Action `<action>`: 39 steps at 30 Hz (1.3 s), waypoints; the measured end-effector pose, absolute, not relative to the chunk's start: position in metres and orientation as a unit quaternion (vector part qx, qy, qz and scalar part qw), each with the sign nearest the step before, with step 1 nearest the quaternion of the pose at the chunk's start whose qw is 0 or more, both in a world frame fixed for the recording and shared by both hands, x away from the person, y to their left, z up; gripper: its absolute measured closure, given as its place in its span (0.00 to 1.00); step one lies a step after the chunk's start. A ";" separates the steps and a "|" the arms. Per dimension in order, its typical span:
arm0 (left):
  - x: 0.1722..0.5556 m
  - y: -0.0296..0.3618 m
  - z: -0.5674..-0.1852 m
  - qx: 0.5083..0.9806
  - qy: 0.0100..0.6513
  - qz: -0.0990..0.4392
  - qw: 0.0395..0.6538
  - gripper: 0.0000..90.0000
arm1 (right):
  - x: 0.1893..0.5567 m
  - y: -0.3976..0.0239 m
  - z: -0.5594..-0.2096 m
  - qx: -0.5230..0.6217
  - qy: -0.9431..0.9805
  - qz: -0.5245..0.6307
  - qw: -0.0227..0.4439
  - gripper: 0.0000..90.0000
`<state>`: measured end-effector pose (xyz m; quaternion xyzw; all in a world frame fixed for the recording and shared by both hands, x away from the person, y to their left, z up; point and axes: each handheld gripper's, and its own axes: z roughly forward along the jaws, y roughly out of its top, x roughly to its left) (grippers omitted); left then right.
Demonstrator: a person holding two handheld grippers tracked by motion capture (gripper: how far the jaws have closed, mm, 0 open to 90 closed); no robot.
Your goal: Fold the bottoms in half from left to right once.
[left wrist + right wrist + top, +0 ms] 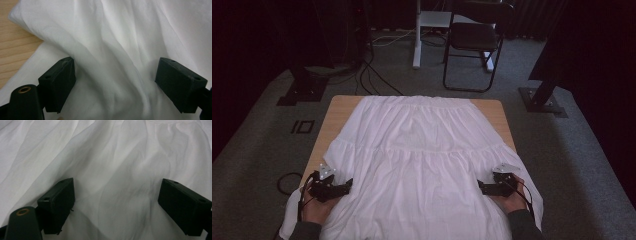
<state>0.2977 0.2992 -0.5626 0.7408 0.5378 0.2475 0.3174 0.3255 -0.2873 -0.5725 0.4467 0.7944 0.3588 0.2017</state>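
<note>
Both claws stand wide apart with nothing pinched between their pads. Seen from the high view, the left gripper [343,188] sits on the near left flank of a white skirt [417,160], and the right gripper [483,188] mirrors it on the near right flank, each pointing inward toward the other. The skirt lies spread flat on the wooden table [341,107], waistband at the far edge and hem hanging off the near edge by the person's forearms; a black chair [474,40] stands on the carpet beyond. From the left gripper view, the left gripper [115,75] has its jaws parted over rumpled white skirt [117,37] cloth, with a strip of bare table [15,50] at the upper left, so it is close to the garment's side edge. From the right gripper view, the right gripper [116,195] is likewise spread over soft folds of the skirt [112,152], pads not pressing. I judge this to be the approach before a first fold: next, each claw must sink onto a side edge, gather the layers and close firmly. No brand, label or writing can be read.
</note>
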 end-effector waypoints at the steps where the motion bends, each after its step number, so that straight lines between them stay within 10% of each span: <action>1: 0.298 0.299 -0.563 0.741 0.538 0.248 0.317 0.19 | 0.326 -0.287 -0.572 0.447 0.794 0.359 0.202 0.15; 8: 0.289 0.300 -0.555 0.757 0.511 0.253 0.318 0.37 | 0.325 -0.288 -0.572 0.444 0.795 0.361 0.202 0.17; 29: 0.276 0.385 -0.536 0.716 0.550 0.272 0.333 0.39 | 0.325 -0.288 -0.572 0.445 0.794 0.361 0.202 0.17; 39: 0.293 0.383 -0.560 0.745 0.538 0.237 0.316 0.17 | 0.325 -0.288 -0.572 0.445 0.794 0.361 0.202 0.17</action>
